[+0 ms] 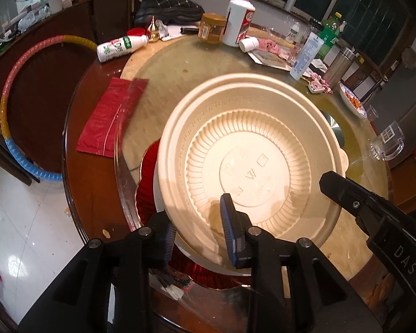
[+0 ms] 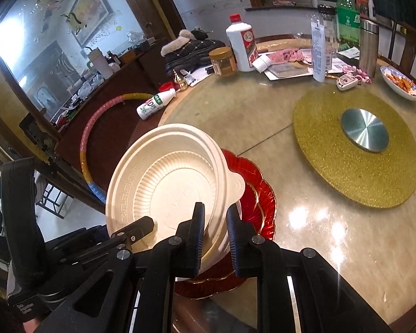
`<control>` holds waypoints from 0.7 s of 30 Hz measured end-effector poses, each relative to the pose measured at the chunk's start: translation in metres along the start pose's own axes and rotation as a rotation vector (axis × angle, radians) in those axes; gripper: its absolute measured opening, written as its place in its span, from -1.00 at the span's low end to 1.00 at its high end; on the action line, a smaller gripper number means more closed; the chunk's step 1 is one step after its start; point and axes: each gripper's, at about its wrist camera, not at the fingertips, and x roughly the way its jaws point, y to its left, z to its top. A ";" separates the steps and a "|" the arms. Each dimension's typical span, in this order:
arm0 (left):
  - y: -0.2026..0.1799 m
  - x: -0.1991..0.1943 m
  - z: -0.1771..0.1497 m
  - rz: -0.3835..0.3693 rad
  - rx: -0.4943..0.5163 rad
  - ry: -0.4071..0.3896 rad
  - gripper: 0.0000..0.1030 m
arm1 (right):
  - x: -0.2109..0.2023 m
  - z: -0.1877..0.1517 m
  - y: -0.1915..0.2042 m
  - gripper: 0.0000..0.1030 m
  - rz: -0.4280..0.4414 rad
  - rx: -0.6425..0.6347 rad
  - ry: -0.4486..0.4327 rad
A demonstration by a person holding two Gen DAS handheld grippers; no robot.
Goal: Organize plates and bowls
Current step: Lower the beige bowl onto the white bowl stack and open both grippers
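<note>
- Bowl point(image 1: 249, 152) front and centre: cream-coloured, thin plastic by the look of it, ribbed flutes ringing a flat base with embossed characters, a key-pattern band below the stepped rim and a small tab handle on one side.
- It tips up on edge, hollow side facing both cameras, above a white bowl point(image 2: 222, 247) that sits on a red scalloped plate point(image 2: 259, 194) near the table's point(image 1: 97, 194) near edge.
- Left gripper point(image 1: 198, 230) has its blue-padded fingers either side of the cream bowl's lower rim, one pad inside, one outside, and it's pinching that wall.
- Right gripper point(image 2: 215, 238) straddles the rim too, jaws narrow; the left pad presses the wall, though whether the other pad touches is hard to call from this angle.
- From the right wrist view the left gripper's dark body reaches in at the bowl's lower left rim.
- Now the surface: a round wooden table carrying a big glass turntable point(image 2: 319, 230) over a pale top, with a gold glitter disc point(image 2: 332, 172) and a steel hub point(image 2: 364, 129) at its centre.
- A red packet point(image 1: 111, 116) lies flat on the wood at the left edge.
- Far edge is crowded: a white liquor bottle with a red cap point(image 1: 237, 22), an amber jar point(image 1: 212, 27), a tipped white drink bottle point(image 1: 119, 47), a green bottle point(image 2: 346, 14), a steel flask point(image 2: 368, 47), and a blue-and-white dish of orange food point(image 2: 400, 83).
- Beyond the table, a hula hoop point(image 1: 11, 94) in pink, yellow and blue leans by dark wooden furniture, and the floor shows glossy white tiles point(image 1: 27, 222).
</note>
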 end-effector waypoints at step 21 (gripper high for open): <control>-0.006 -0.030 -0.005 0.123 0.031 -0.180 0.47 | -0.032 0.000 0.007 0.45 -0.002 -0.014 -0.125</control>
